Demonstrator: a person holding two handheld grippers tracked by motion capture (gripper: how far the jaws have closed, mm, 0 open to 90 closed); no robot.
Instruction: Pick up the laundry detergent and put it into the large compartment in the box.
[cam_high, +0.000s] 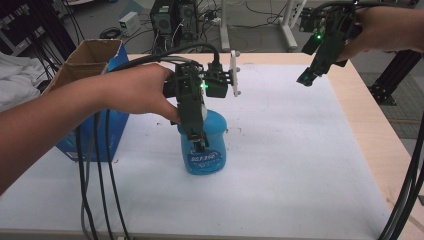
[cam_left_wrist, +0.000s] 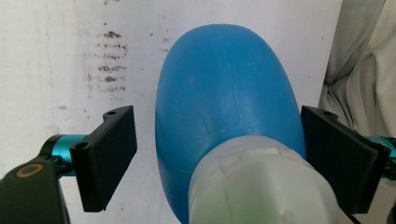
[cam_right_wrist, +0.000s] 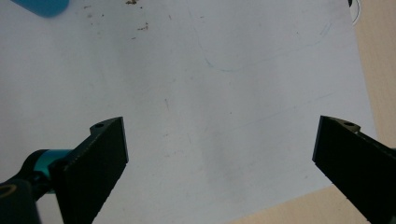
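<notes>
1. Nearest us, our left gripper comes down over a blue bottle standing upright on the white table cover, near the middle.
2. Seen in the left gripper view, its jaws straddle the bottle's pale cap: one pad is at the blue shoulder, the other stands clear, so nothing is clamped.
3. Left of the bottle stands an open cardboard box.
4. Farther off, our right gripper hangs above the far right of the cover, jaws spread wide, empty.
</notes>
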